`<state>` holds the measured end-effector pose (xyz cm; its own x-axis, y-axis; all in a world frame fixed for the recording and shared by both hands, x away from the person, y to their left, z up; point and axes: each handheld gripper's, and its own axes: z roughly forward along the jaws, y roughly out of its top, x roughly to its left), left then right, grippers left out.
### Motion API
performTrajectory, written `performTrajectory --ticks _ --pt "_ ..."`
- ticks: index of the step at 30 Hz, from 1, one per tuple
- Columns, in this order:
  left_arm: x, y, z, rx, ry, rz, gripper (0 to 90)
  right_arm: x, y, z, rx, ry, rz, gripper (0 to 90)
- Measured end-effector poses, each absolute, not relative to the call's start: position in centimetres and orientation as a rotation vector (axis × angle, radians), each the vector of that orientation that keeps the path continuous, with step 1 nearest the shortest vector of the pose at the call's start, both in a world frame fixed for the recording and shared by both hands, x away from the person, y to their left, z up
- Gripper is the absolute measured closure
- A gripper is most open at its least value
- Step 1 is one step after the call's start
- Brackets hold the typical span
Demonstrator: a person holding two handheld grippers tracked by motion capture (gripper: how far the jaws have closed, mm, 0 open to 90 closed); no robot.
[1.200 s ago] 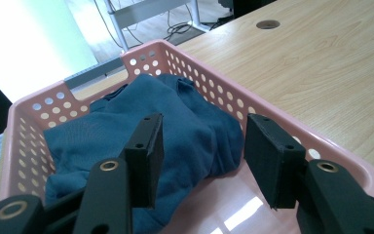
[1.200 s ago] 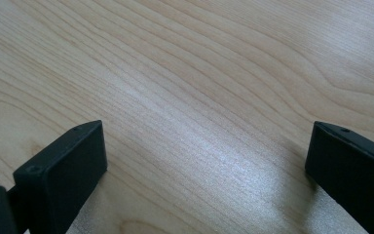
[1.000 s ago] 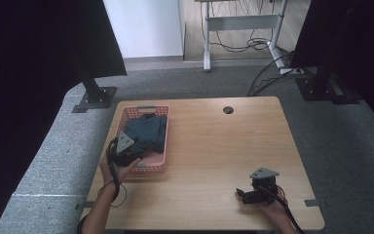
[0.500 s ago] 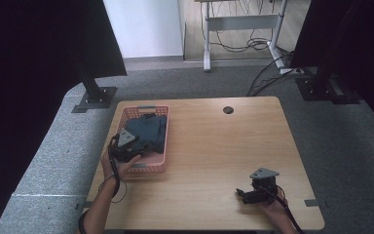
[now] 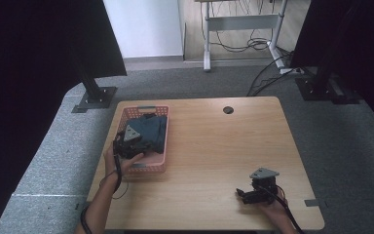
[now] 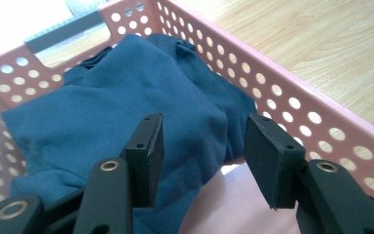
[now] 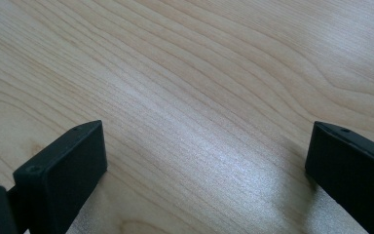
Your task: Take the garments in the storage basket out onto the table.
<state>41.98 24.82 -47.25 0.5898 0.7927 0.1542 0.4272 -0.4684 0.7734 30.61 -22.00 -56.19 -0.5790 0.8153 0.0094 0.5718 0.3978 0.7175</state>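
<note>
Blue cloth (image 6: 126, 107) lies in pink basket (image 6: 321, 131); left gripper (image 6: 202, 161) gapes above it; right gripper (image 7: 204, 161) gapes over table (image 7: 199, 73).

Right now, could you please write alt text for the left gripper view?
The left tool, open, hangs over a crumpled dark blue cloth lying in a pink perforated basket. A wooden table lies beyond the basket.

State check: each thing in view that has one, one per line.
Blue cloth: crumpled, lying in the basket, not gripped.
Pink basket: upright on the table, holding the cloth.
Left hand-held gripper: open, jaws over the cloth.
Right hand-held gripper: open wide, nothing between the jaws, low over bare table.
</note>
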Motion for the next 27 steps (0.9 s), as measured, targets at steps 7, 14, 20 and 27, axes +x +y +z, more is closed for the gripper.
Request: performTrajectory --ticks 7,14,20,27 --pt "42.3 24.6 -47.4 2.175 0.954 0.676 49.5 30.6 -22.0 -56.2 1.202 2.317 0.986 0.9" --pt "42.6 24.3 -47.6 2.259 0.926 0.697 49.4 30.6 -22.0 -56.2 1.202 2.317 0.987 0.8" --pt "43.0 23.9 -47.8 2.328 0.905 0.716 49.0 30.6 -22.0 -56.2 1.202 2.317 0.986 0.8" --pt "43.3 23.4 -48.2 2.382 0.89 0.749 49.1 30.6 -22.0 -56.2 1.202 2.317 0.986 0.9"
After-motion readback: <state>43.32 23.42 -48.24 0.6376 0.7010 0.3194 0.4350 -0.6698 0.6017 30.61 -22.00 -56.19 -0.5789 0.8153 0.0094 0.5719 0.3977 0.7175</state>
